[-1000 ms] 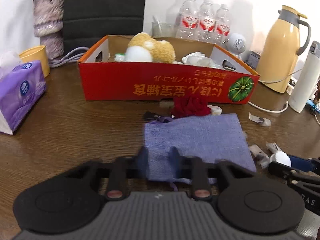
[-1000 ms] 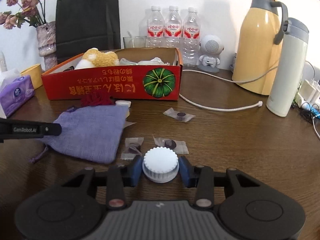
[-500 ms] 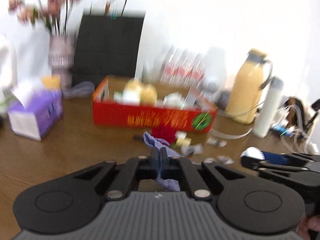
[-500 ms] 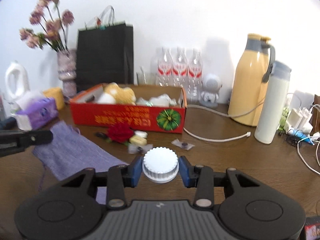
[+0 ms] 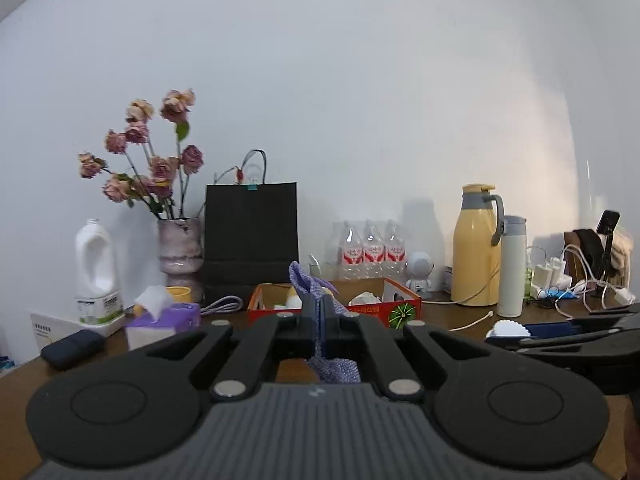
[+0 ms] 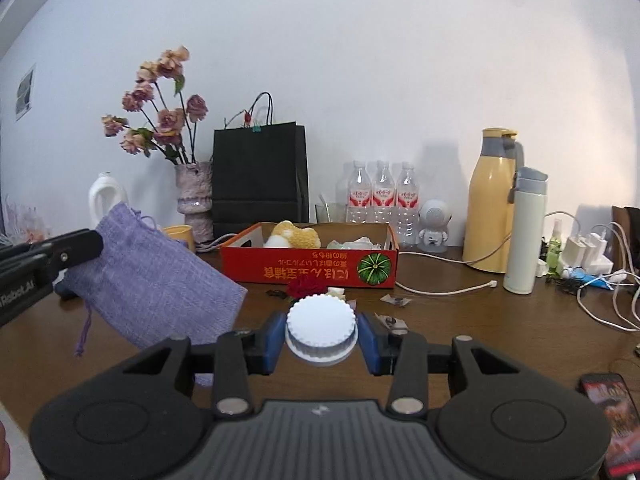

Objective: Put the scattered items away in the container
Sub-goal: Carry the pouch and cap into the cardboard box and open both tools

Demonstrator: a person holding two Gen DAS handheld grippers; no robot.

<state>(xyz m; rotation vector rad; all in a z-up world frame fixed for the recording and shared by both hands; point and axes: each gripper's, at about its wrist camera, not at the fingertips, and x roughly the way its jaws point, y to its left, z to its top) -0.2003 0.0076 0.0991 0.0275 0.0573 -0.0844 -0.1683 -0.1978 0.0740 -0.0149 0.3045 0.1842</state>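
- We see the purple pouch pinched between the closed fingers of the left gripper, hanging clear above the desk, at about 9 o'clock in the right wrist view.
- The right gripper is clamped on a white ridged cap, its blue pads pressed to either side, held off the desk.
- The red cardboard box, the container, sits at 12 o'clock beyond the cap; a yellow plush toy and crumpled white items lie inside it.
- Just in front of the box, on the desk, we see a red flower and a few small wrapped sweets.
- The desk is dark brown wood; a white cable trails across it toward 2 o'clock.
- Behind the box stand a black paper bag, three water bottles and a small white robot figure.
- At 10 o'clock is a vase of dried roses; at 2 o'clock a yellow thermos jug and a white flask.
- A plain white wall closes the room behind.
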